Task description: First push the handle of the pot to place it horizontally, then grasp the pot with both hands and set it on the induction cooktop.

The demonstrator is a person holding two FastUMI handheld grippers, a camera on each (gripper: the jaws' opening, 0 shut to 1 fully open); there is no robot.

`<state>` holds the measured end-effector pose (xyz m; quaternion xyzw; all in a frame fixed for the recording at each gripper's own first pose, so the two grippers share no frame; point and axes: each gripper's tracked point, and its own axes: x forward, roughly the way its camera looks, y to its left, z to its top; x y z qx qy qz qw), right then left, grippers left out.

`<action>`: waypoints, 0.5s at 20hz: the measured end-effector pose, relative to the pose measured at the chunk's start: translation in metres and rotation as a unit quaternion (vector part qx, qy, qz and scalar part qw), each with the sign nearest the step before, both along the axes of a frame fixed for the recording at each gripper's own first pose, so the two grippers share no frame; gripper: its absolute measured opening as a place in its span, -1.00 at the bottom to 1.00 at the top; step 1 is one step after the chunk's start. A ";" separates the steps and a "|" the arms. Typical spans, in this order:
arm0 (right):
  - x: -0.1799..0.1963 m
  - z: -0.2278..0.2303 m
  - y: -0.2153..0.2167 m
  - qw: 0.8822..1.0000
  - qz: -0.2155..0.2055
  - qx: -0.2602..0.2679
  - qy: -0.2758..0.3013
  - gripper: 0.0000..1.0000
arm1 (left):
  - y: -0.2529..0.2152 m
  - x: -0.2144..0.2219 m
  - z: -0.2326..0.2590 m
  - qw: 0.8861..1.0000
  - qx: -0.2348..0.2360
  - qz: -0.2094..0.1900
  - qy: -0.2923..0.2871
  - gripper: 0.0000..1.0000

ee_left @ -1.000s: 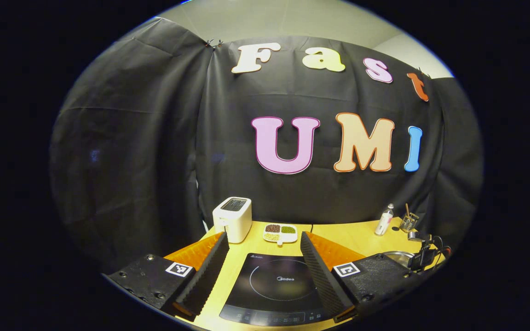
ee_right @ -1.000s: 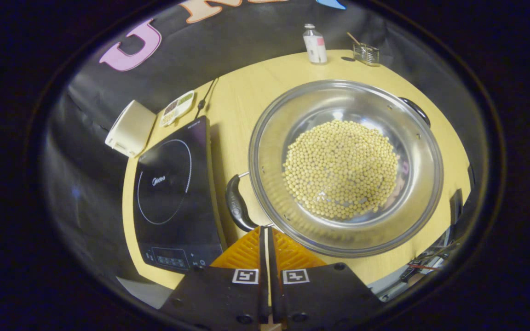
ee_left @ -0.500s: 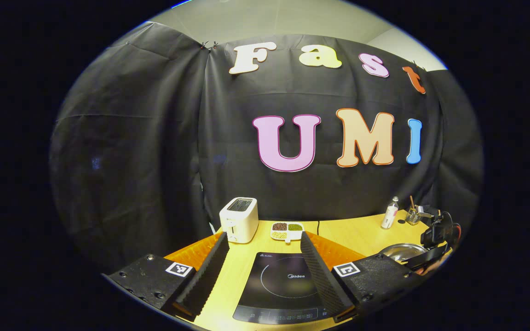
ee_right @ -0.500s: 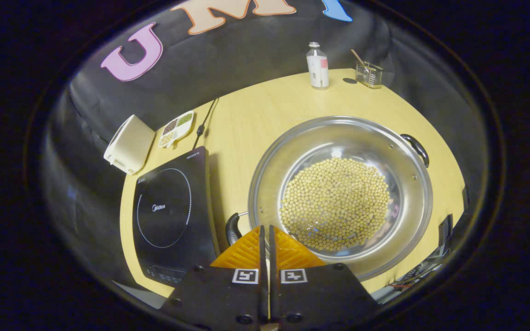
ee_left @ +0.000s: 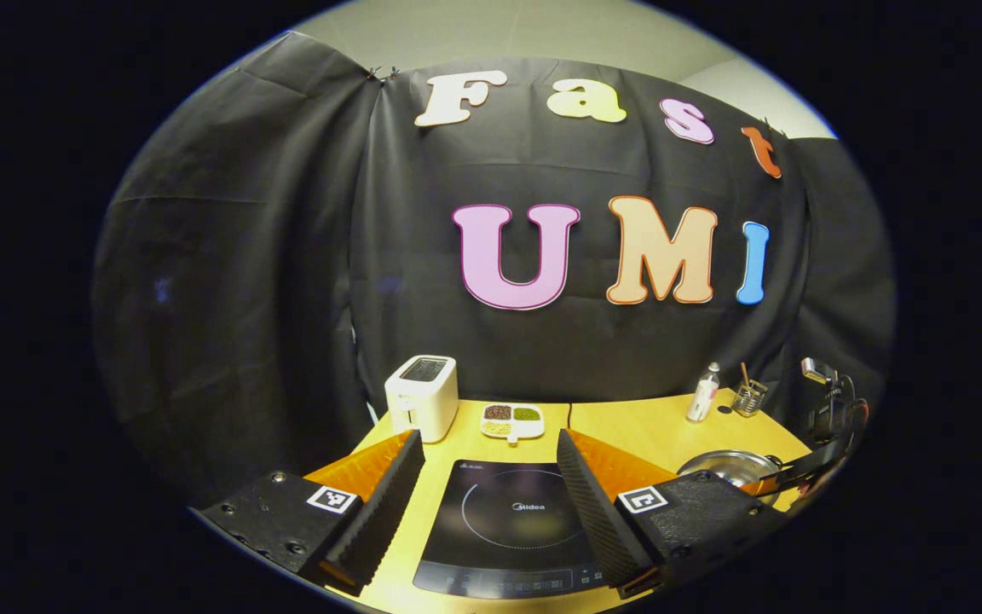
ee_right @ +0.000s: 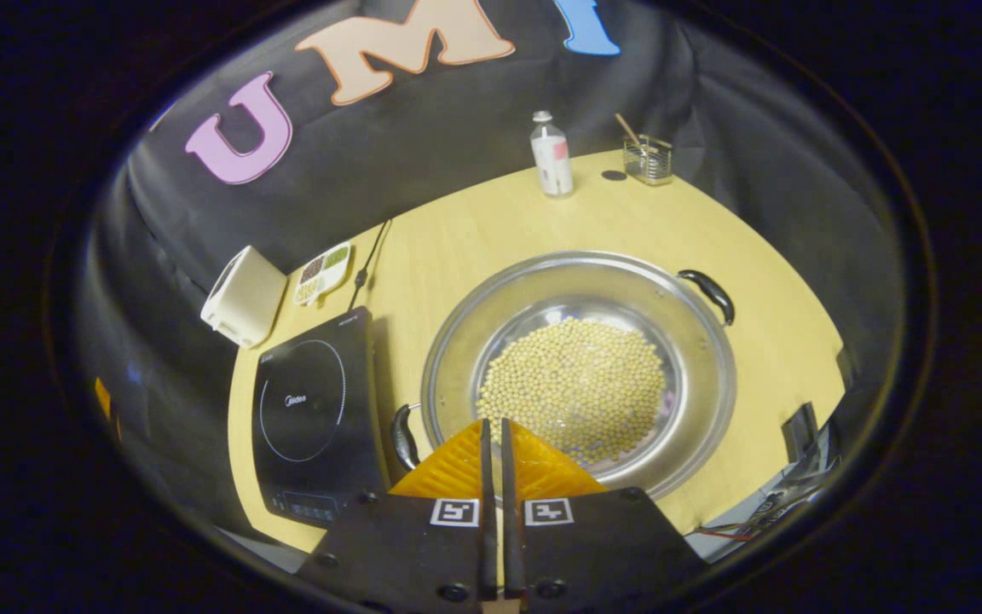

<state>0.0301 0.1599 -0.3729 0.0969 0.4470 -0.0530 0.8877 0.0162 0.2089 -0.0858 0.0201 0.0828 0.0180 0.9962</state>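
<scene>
My right gripper (ee_right: 492, 426) has its fingers pressed together with nothing between them, and it hangs over the near rim of the pot (ee_right: 578, 372), close to the near handle (ee_right: 403, 437). My left gripper (ee_left: 487, 477) is spread wide and empty, hovering above the cooktop (ee_left: 512, 529) with the burner ring between its fingers.

The pot sits on the table (ee_right: 474, 230) just right of the cooktop (ee_right: 312, 418) in the right gripper view, apart from it, with its two handles on a slanted line: one low at the near left, the other (ee_right: 710, 294) up at the far right. I judge the push is the step in hand, or only just finished; I cannot tell which. To do it well I would keep the fingers closed as a blunt pusher, meet the near handle side-on, and turn the pot slowly so the beans (ee_right: 574, 385) stay settled and the pot does not slide into the cooktop. Then each gripper should take one handle, level.

Count: two grippers, one pot with two handles, one heap of beans, one cooktop, one toaster (ee_left: 421, 396), one divided dish (ee_left: 511, 420), one bottle (ee_right: 551, 155), one small rack (ee_right: 648, 159) holding a stick.
</scene>
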 end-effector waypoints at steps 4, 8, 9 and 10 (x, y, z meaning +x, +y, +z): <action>-0.014 0.012 -0.012 1.000 -0.006 0.006 -0.006 -0.40 | -0.016 0.003 -0.009 0.999 -0.021 -0.025 0.012 0.91; -0.030 0.018 -0.027 1.000 0.004 -0.007 0.003 0.72 | -0.041 0.009 -0.027 0.997 -0.041 -0.057 0.040 0.92; -0.032 0.021 -0.033 1.000 0.003 -0.012 0.004 0.95 | -0.048 0.011 -0.032 0.996 -0.042 -0.065 0.048 0.92; -0.033 0.024 -0.039 1.000 0.001 -0.014 0.005 0.89 | -0.054 0.013 -0.037 0.995 -0.042 -0.072 0.056 0.92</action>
